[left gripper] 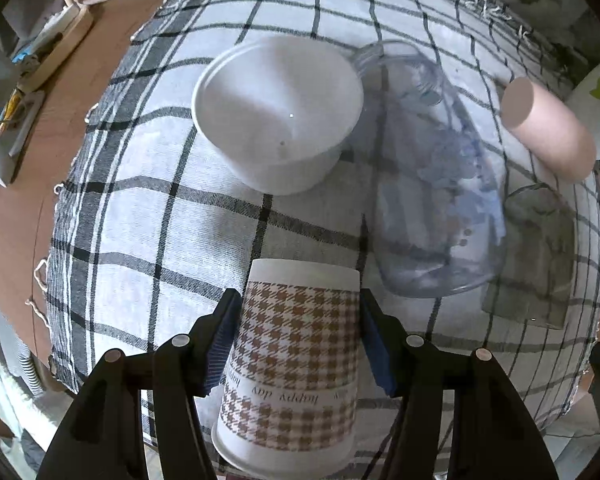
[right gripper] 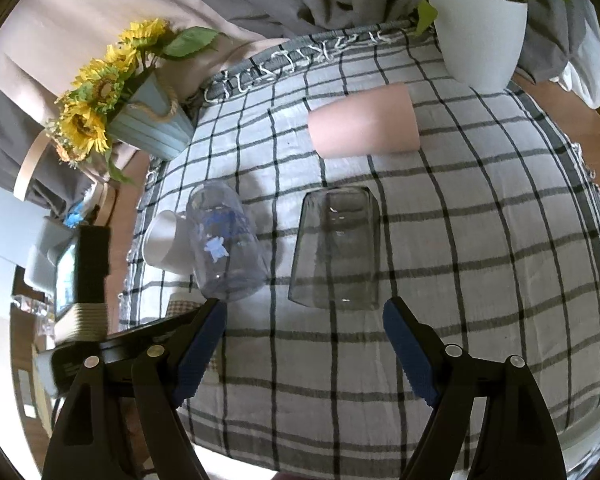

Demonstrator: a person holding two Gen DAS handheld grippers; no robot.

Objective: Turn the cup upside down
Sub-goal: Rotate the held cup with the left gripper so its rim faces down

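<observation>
My left gripper [left gripper: 298, 312] is shut on a paper cup [left gripper: 296, 364] with a brown houndstooth print. The cup is upside down, its base away from me and its rim toward the camera, its lettering inverted. My right gripper [right gripper: 304, 320] is open and empty, hovering above the checked cloth [right gripper: 480, 280] just short of an upside-down smoky glass [right gripper: 336, 248]. A corner of the paper cup [right gripper: 182, 306] shows at the left in the right wrist view.
A white cup [left gripper: 278, 116] lies on its side beside a clear bluish mug [left gripper: 436, 184], also on its side. A pink cup [right gripper: 364, 126] stands inverted at the back. A sunflower pot [right gripper: 148, 120] and a white plant pot [right gripper: 480, 36] stand at the cloth's far edge.
</observation>
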